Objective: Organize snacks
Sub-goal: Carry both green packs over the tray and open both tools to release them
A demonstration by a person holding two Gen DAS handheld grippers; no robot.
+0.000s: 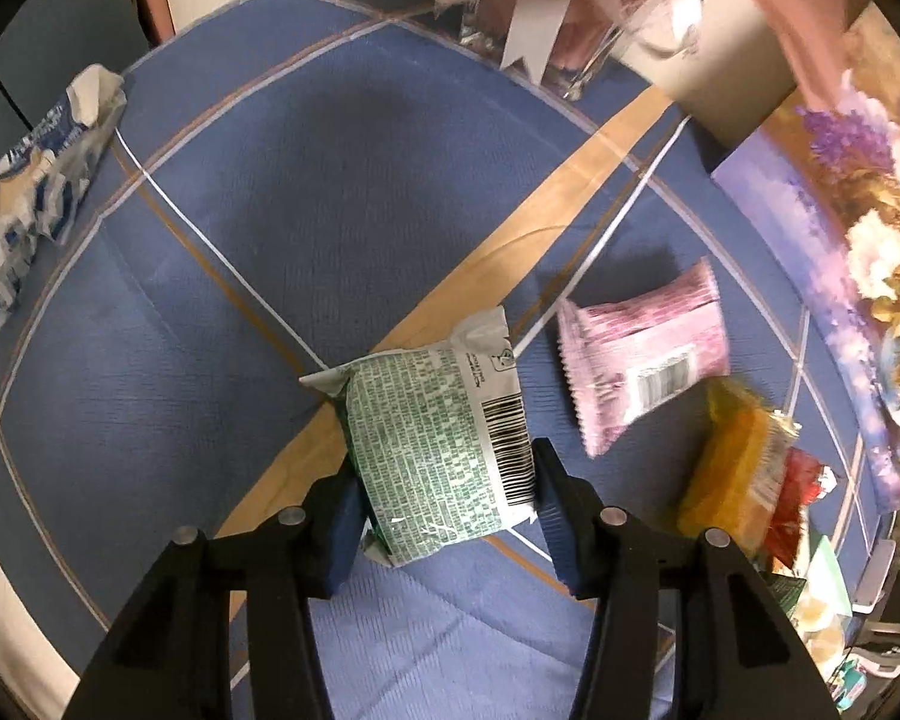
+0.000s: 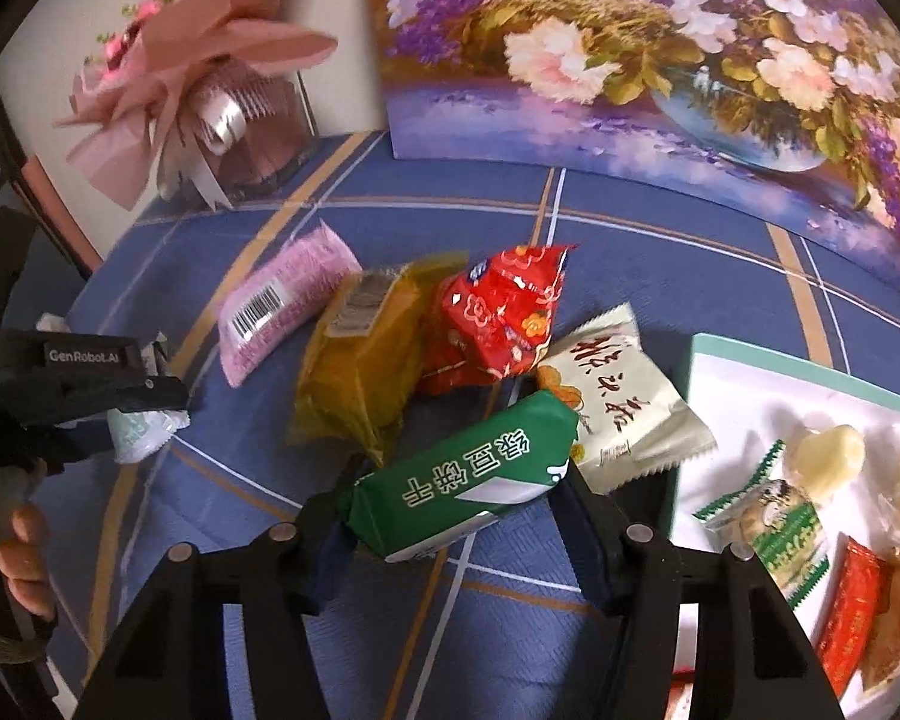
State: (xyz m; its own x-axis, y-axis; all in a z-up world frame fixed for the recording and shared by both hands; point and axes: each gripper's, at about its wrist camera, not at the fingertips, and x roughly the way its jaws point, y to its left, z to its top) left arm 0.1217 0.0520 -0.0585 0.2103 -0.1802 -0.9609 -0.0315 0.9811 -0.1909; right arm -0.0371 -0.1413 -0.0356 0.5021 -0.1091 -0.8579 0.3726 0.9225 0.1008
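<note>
In the left wrist view my left gripper (image 1: 444, 480) is shut on a green-and-white printed snack packet (image 1: 432, 444), barcode side up, its pads pressing both long sides. Beside it on the blue cloth lie a pink packet (image 1: 642, 360) and a yellow packet (image 1: 732, 474). In the right wrist view my right gripper (image 2: 456, 498) is shut on a dark green biscuit packet (image 2: 468, 480), held across the jaws. Behind that packet lie the yellow packet (image 2: 360, 360), a red packet (image 2: 498, 318), a cream packet (image 2: 618, 402) and the pink packet (image 2: 282, 312). The left gripper (image 2: 150, 390) shows at the left edge with its pale packet (image 2: 141, 429).
A white tray with a teal rim (image 2: 690, 360) at the right holds several wrapped snacks. A flower painting (image 2: 630, 60) and a pink bouquet (image 2: 210, 60) stand at the back. A crumpled blue-and-white wrapper (image 1: 42, 168) lies at the table's far left. A person's hand (image 2: 24, 558) grips the left tool.
</note>
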